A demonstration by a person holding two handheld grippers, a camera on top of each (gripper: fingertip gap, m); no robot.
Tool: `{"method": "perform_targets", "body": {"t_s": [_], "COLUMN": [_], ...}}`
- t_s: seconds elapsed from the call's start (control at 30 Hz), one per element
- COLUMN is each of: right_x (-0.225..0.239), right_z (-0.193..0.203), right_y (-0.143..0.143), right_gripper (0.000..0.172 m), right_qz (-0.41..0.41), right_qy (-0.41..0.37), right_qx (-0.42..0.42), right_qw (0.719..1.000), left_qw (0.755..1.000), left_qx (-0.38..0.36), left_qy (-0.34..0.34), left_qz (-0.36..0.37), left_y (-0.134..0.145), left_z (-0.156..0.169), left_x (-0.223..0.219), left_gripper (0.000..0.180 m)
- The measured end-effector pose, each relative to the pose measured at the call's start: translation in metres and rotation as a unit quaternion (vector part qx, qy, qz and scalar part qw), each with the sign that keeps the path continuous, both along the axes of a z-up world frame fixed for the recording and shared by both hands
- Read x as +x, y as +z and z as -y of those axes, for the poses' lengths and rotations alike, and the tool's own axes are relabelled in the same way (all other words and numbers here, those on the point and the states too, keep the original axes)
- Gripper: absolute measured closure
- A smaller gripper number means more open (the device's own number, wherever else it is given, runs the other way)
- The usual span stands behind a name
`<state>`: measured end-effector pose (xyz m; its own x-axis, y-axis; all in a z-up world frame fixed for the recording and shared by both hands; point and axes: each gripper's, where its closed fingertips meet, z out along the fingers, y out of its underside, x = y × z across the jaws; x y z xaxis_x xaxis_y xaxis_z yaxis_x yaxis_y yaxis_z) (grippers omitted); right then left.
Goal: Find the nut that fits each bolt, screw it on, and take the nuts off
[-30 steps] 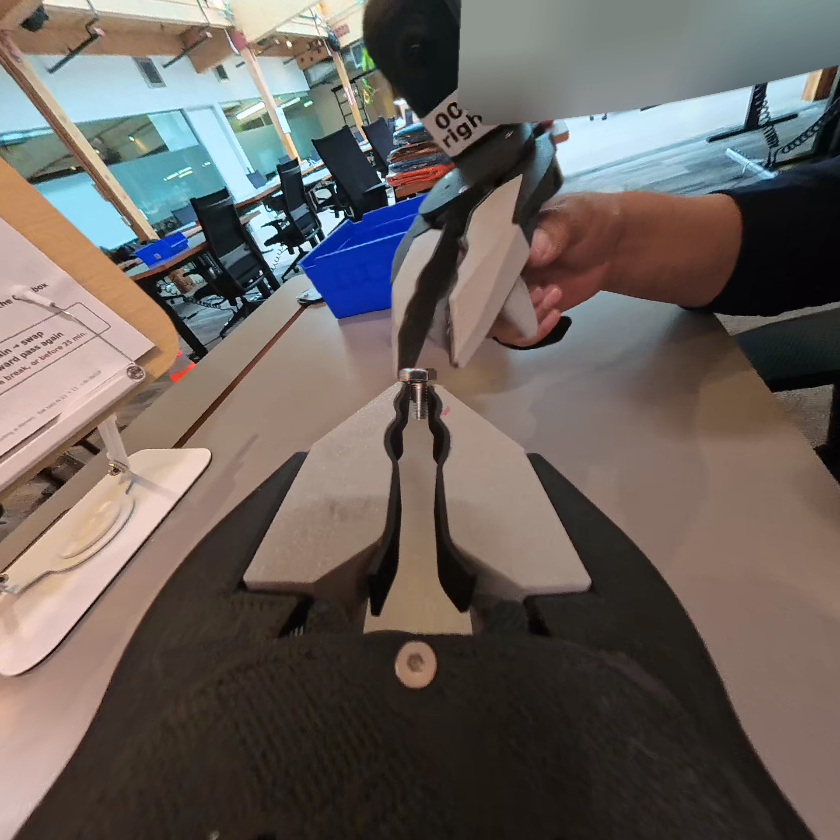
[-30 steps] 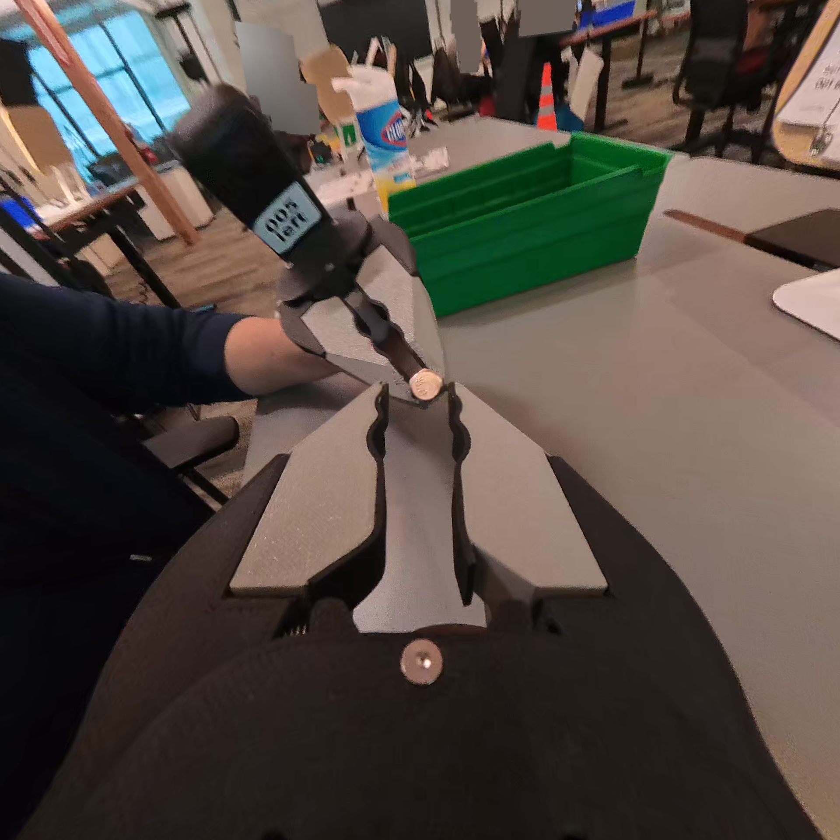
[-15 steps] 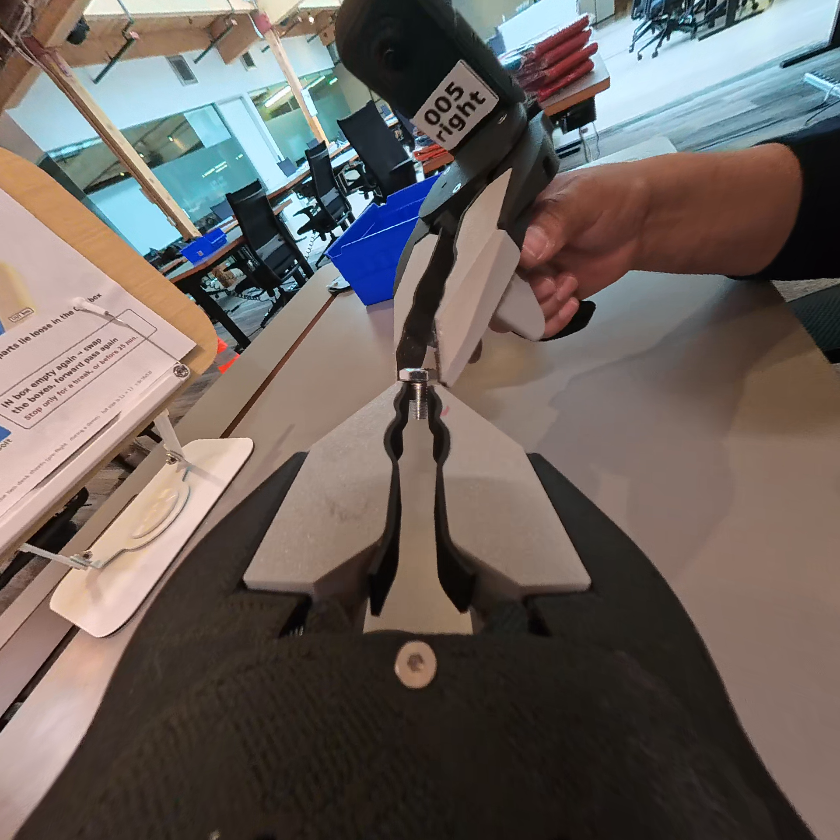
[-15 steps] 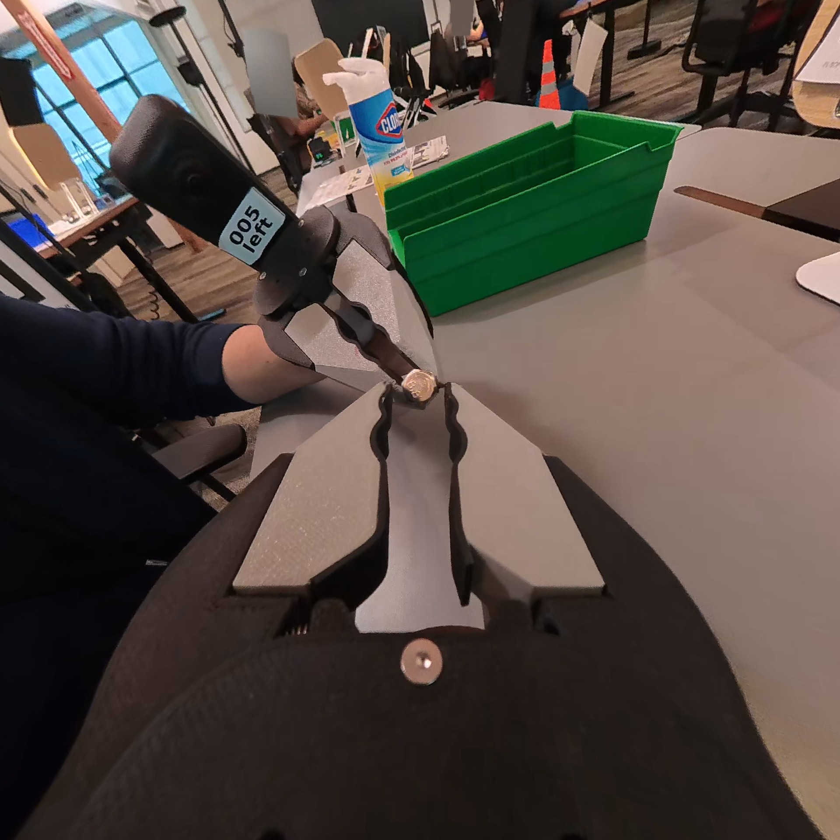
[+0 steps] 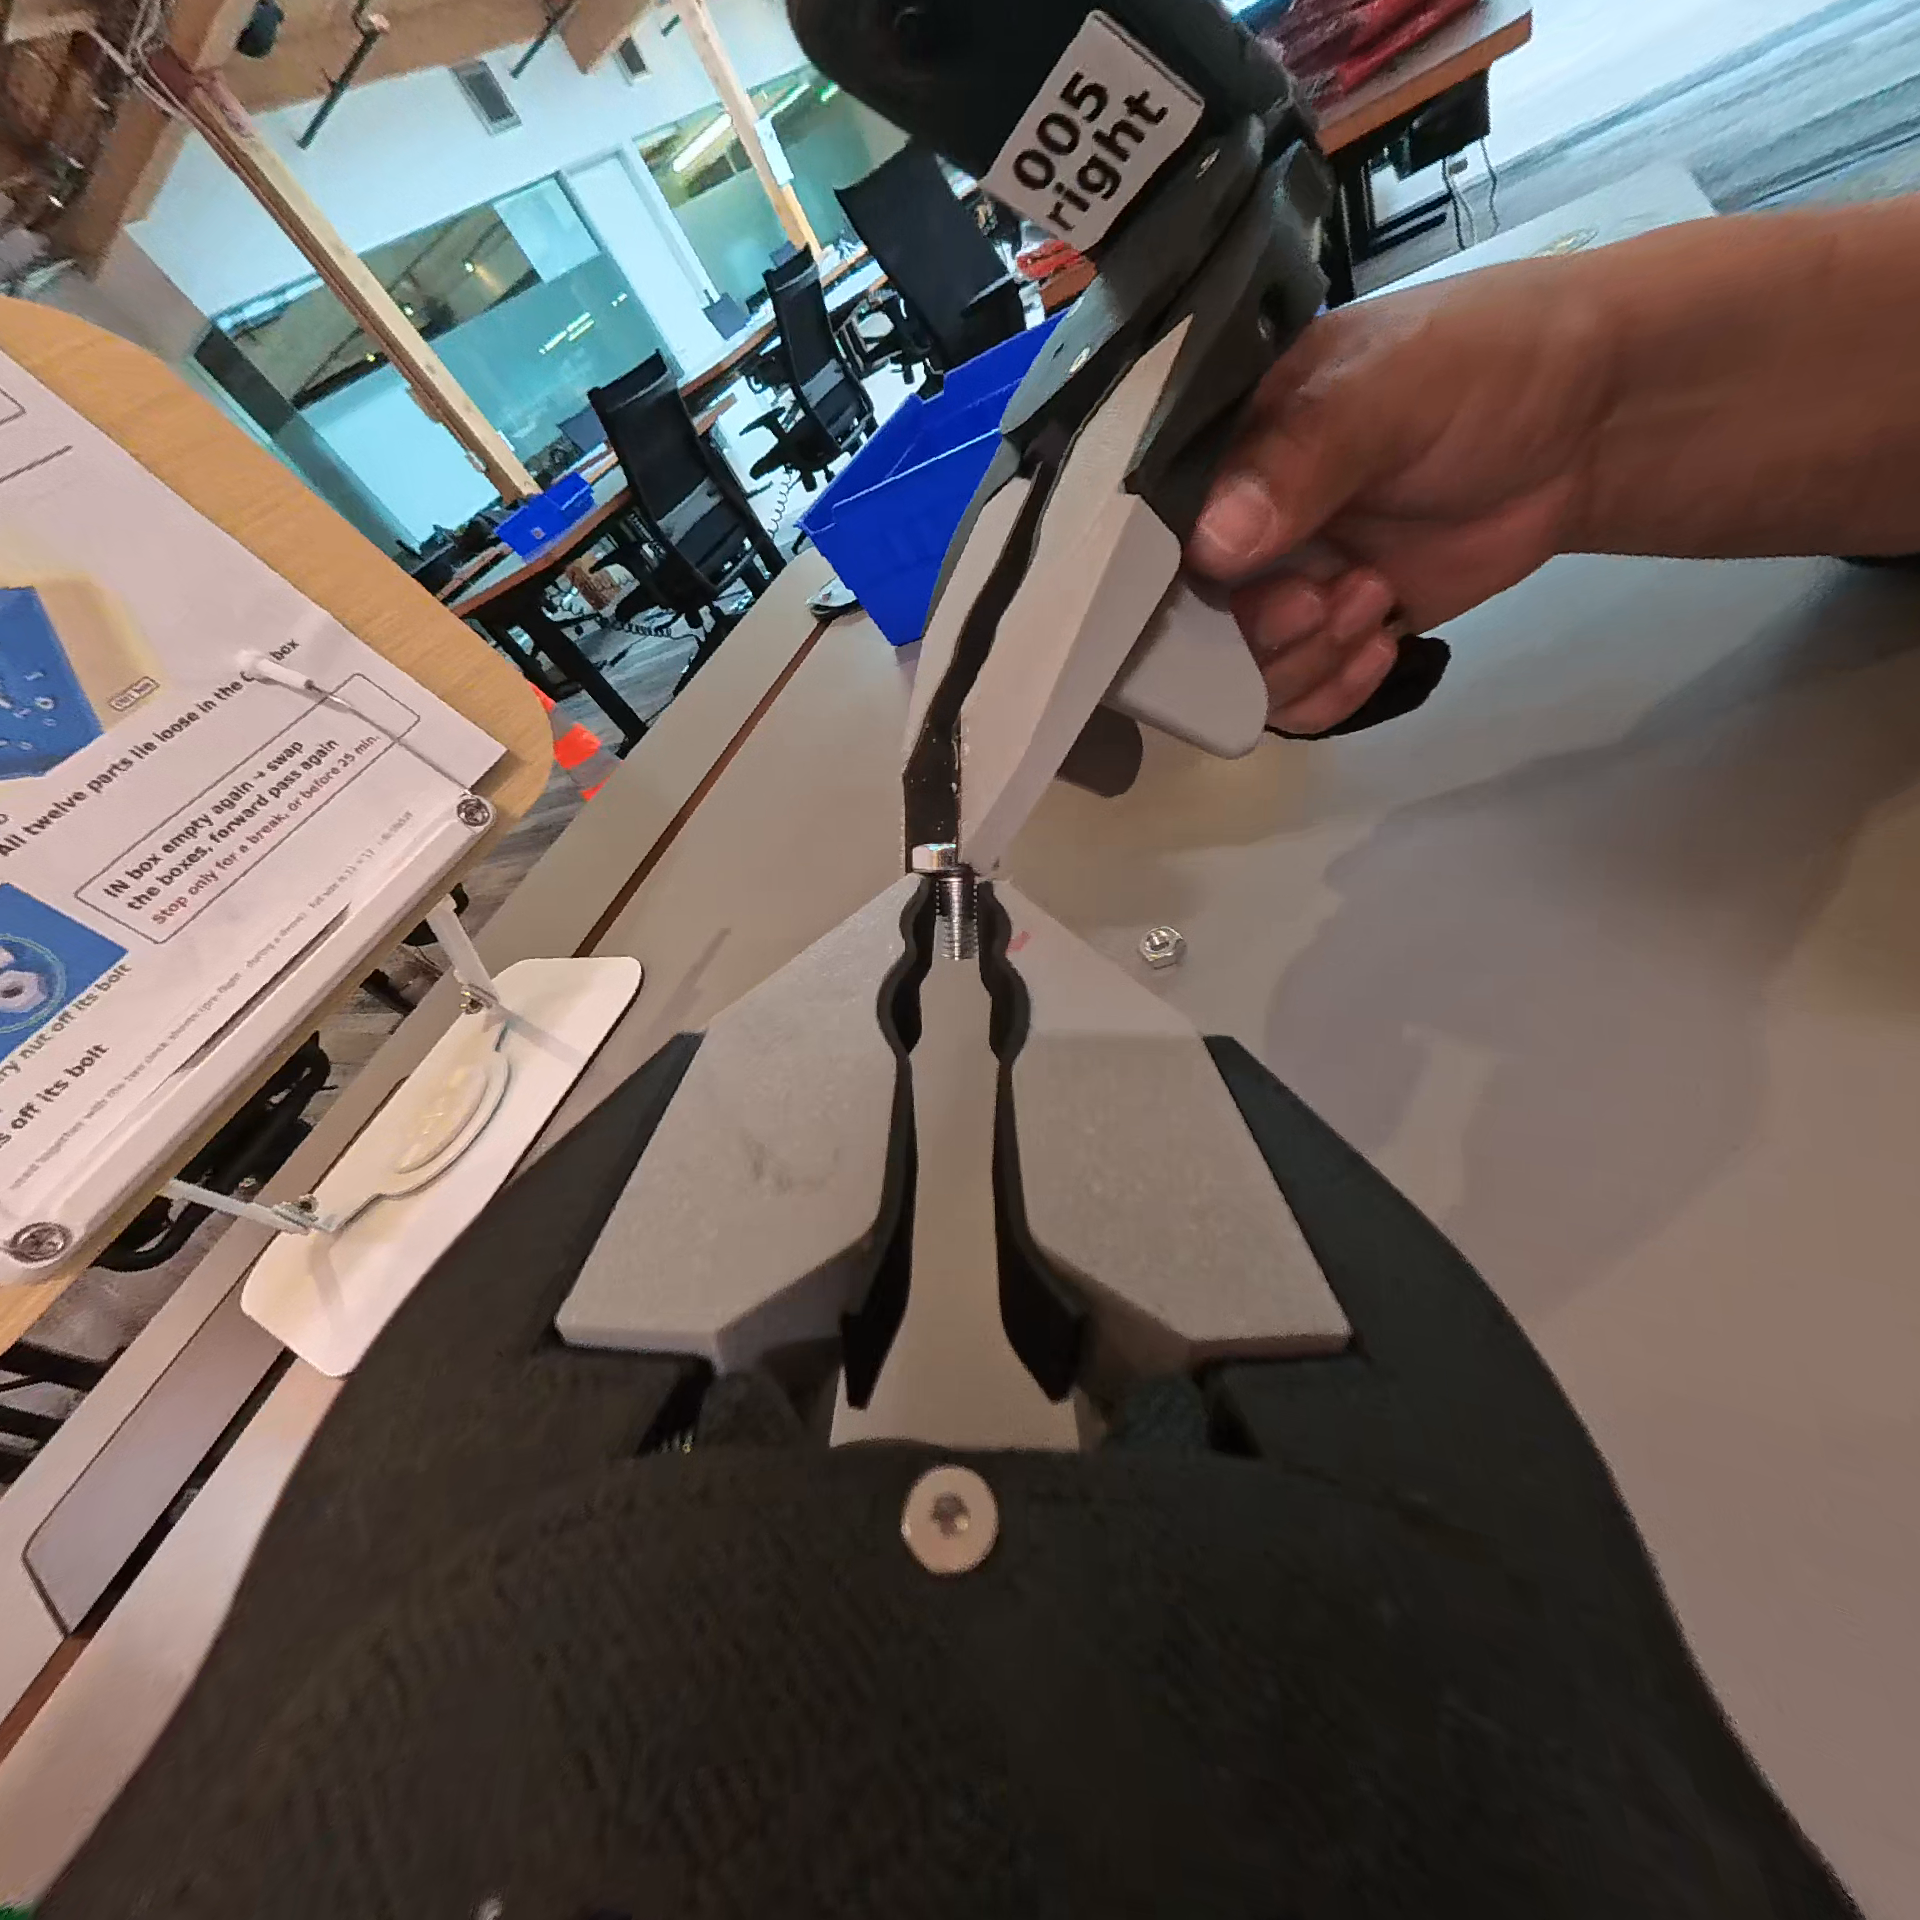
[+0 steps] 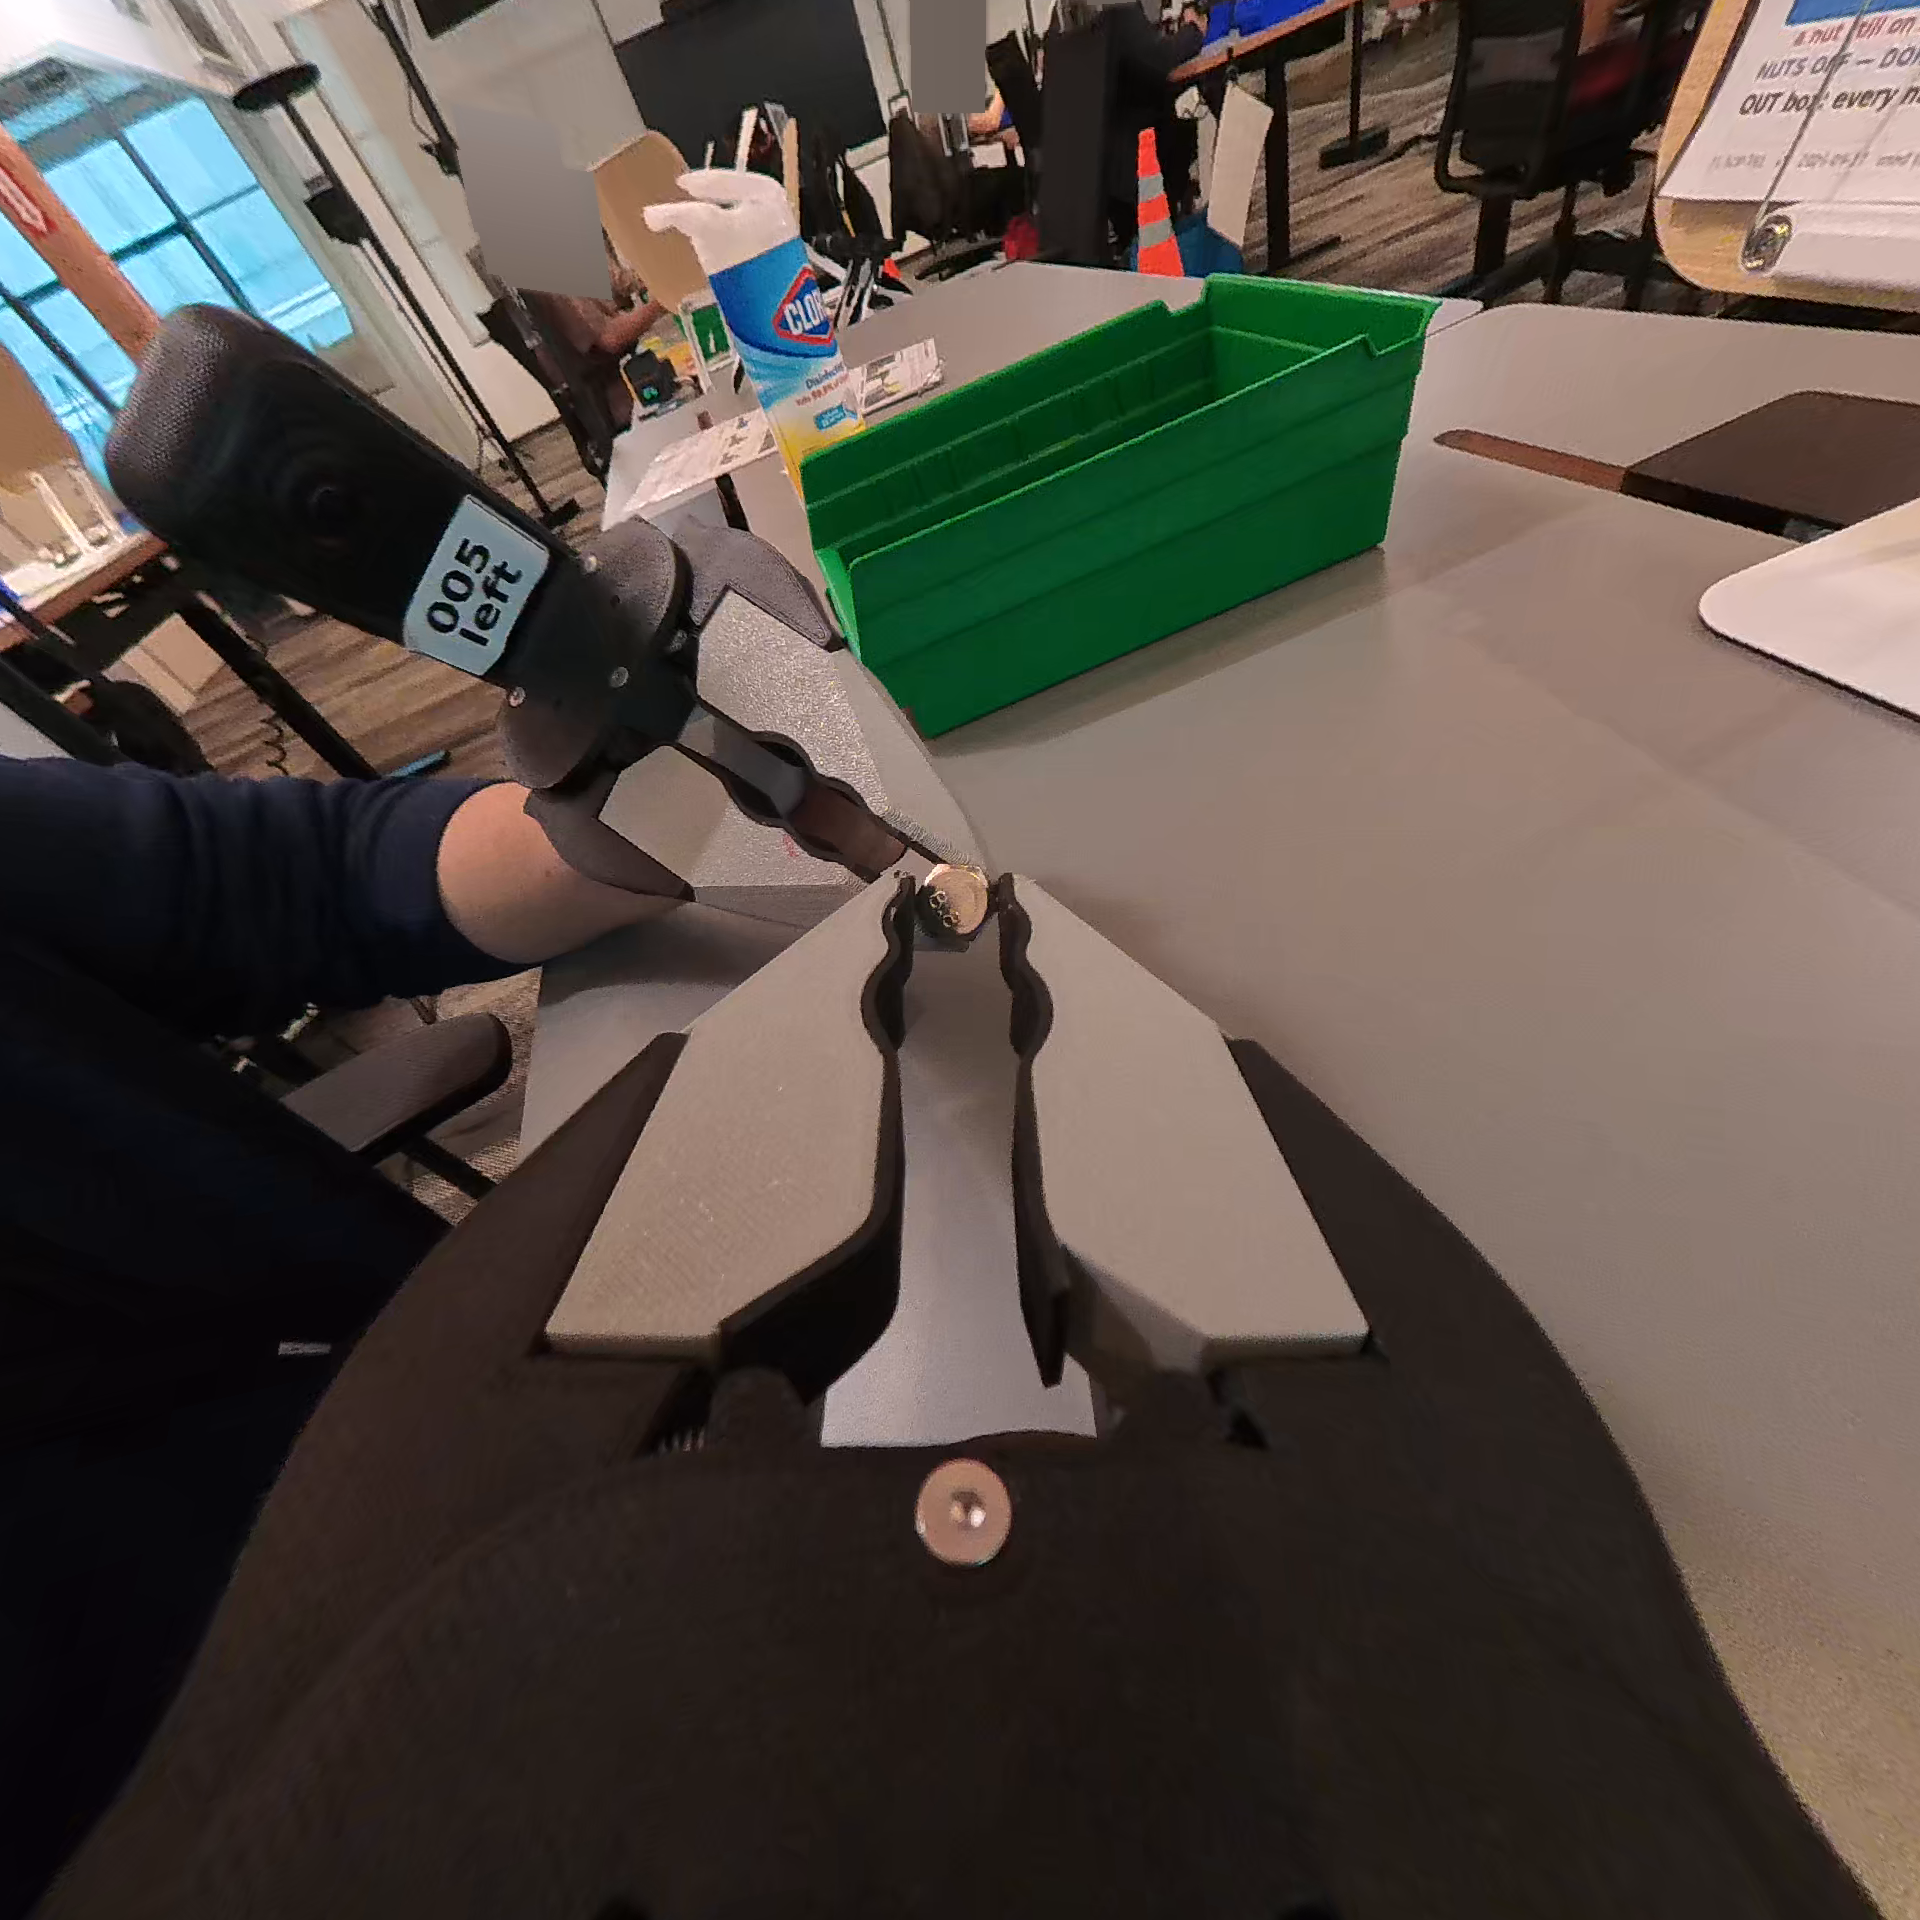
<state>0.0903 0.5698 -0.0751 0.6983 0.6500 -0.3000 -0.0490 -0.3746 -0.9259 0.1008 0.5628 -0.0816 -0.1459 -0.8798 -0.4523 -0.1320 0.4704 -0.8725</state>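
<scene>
Right claw (image 6: pixel 951 902) narrowed onto bolt head (image 6: pixel 954 900); green bin (image 6: pixel 1122 540) interior bare.

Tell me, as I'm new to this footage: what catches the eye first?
The two grippers meeting tip to tip above the grey table: the left gripper clamps a bolt by its threads, and the right gripper closes around its hex head. A loose nut lies beside them; a green bin stands beyond.
</scene>
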Motion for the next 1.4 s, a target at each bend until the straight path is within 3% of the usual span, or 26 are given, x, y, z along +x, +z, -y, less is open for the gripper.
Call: {"method": "perform_targets", "body": {"t_s": [0.13, 0.3, 0.47, 0.57, 0.67, 0.73, 0.83, 1.0, 1.2, 1.4], "right_x": [0.002, 0.005, -0.004, -0.01, -0.015, -0.009, 0.003, 0.015, -0.011, -0.027], "right_z": [-0.004, -0.007, -0.01, -0.011, -0.002, 0.006, 0.015, 0.019, 0.036, 0.049], "right_y": [-0.004, -0.006, -0.004, 0.006, 0.026, 0.036, 0.033, 0.019, 0.028, 0.047], "right_gripper": [0.159, 0.159, 0.159, 0.16, 0.156, 0.142, 0.162, 0.158, 0.165, 0.166], "right_qz": [0.04, 0.178, 0.285, 0.299, 0.24, 0.17, 0.048, -0.067, -0.194, -0.351], "right_qy": [-0.016, -0.026, -0.013, -0.009, -0.004, -0.012, -0.009, 0.015, 0.111, 0.199], "right_qx": [-0.005, -0.025, -0.053, -0.034, 0.004, 0.022, 0.029, 0.035, 0.017, -0.022], "right_qw": [0.999, 0.983, 0.957, 0.954, 0.971, 0.985, 0.998, 0.997, 0.975, 0.915], "left_qw": [1.0, 0.998, 0.998, 0.997, 0.992, 0.987, 0.985, 0.961, 0.927, 0.925], "left_qx": [-0.015, -0.054, -0.042, -0.068, -0.126, -0.148, -0.157, -0.212, -0.261, -0.222], "left_qy": [0.012, 0.024, 0.04, 0.026, -0.017, -0.05, -0.058, -0.15, -0.224, -0.254], "left_qz": [-0.001, -0.022, -0.021, -0.01, 0.025, 0.046, 0.051, 0.094, 0.148, 0.175], "left_y": [-0.004, -0.012, -0.009, -0.001, 0.019, 0.029, 0.031, 0.044, 0.06, 0.061], "left_z": [-0.004, -0.009, -0.012, -0.01, 0.001, 0.01, 0.009, 0.026, 0.034, 0.047], "left_x": [0.003, 0.007, 0.007, 0.002, -0.004, -0.009, -0.01, -0.02, -0.032, -0.036], "left_gripper": [0.175, 0.169, 0.168, 0.175, 0.175, 0.175, 0.175, 0.175, 0.175, 0.175]}}
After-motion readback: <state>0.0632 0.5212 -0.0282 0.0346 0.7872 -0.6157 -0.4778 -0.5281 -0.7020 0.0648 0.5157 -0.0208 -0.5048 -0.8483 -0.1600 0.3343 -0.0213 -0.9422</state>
